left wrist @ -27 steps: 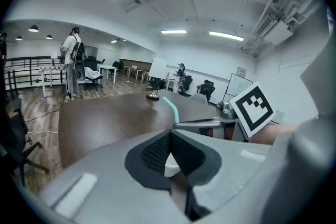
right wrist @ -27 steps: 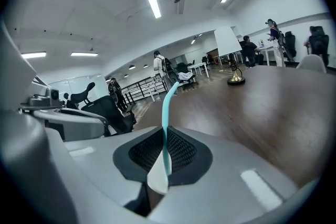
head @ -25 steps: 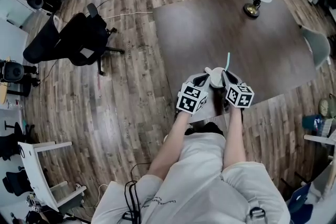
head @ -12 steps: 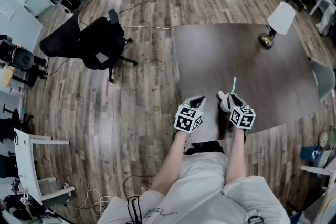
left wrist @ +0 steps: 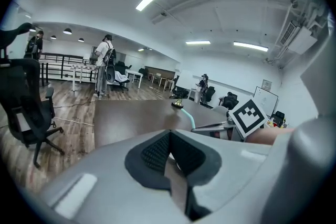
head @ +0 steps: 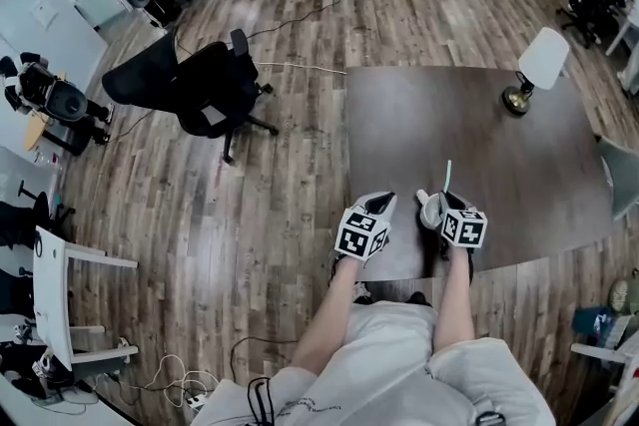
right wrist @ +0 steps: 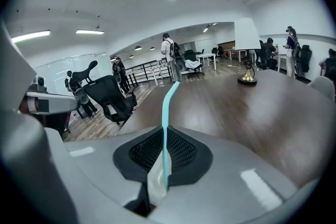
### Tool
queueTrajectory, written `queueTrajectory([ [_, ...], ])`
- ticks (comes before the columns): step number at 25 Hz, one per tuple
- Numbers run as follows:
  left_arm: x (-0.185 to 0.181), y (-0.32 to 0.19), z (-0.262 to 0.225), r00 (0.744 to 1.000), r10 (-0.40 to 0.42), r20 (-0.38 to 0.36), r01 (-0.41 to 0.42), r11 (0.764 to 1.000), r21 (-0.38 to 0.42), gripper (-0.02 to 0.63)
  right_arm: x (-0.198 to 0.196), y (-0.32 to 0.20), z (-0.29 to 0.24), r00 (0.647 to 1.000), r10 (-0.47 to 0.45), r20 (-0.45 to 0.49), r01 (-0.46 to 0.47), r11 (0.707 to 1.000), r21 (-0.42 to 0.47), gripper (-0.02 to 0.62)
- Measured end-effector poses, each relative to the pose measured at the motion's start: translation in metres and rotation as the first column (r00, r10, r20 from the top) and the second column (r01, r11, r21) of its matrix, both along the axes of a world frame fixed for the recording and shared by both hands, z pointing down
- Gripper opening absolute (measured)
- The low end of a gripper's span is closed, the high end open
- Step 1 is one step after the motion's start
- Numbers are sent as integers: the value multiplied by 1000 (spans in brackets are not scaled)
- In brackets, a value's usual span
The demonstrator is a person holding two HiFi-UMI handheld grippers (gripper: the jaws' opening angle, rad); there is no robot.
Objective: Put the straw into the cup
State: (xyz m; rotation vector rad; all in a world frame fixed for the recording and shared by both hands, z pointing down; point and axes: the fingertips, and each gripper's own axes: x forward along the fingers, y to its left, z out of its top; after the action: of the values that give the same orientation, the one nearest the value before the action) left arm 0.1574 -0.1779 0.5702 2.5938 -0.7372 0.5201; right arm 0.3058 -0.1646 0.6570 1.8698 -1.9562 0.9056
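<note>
Head view: a person is holding two grippers side by side over the near edge of a dark brown table. The left gripper is hanging at the table's near left corner. The right gripper is carrying a teal straw, which is pointing away from the person over the tabletop. A pale rounded shape is sitting against the right gripper's front; whether it is the cup cannot be told. A white-shaded lamp is standing at the table's far right, and a black office chair is standing on the wooden floor to the left.

Left gripper view: the left gripper is showing its dark pads pressed together, gripping nothing. Beyond them the straw is rising beside the right gripper's marker cube, with the table stretching behind. The office chair is standing at the left.

Right gripper view: the right gripper is clamping its jaws on the straw. The straw is standing up out of the pads and bending slightly right at its top. The table is running ahead to the lamp, and the office chair is standing off its left side.
</note>
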Motion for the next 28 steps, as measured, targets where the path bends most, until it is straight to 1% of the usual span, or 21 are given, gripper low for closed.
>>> queueTrajectory([
  [4,13,16,1,1000,-16,8,16,1000,-7,1,2,10,-2,998,-40,38,40,999,-5,48],
  [8,34,13,-9,1000,-27,9,27,999,23,2,2,2,-9,994,-92,51,92,996,15,52],
  [14,50,41,6,998,-46,37,45,999,12,0,-11,20,-2,983,-172,71,172,985,14,58],
  [18,61,60,4,997,-64,50,64,998,12,2,-21,34,-7,969,-234,75,234,972,8,64],
  [22,64,76,0,994,-95,52,93,995,30,2,-28,43,-11,956,-287,63,287,958,14,78],
  [25,65,94,2,991,-118,59,116,993,30,2,-26,54,-11,952,-299,57,299,954,13,87],
  [28,59,113,6,985,-162,59,161,987,22,2,-24,68,-9,950,-306,58,306,952,12,83],
])
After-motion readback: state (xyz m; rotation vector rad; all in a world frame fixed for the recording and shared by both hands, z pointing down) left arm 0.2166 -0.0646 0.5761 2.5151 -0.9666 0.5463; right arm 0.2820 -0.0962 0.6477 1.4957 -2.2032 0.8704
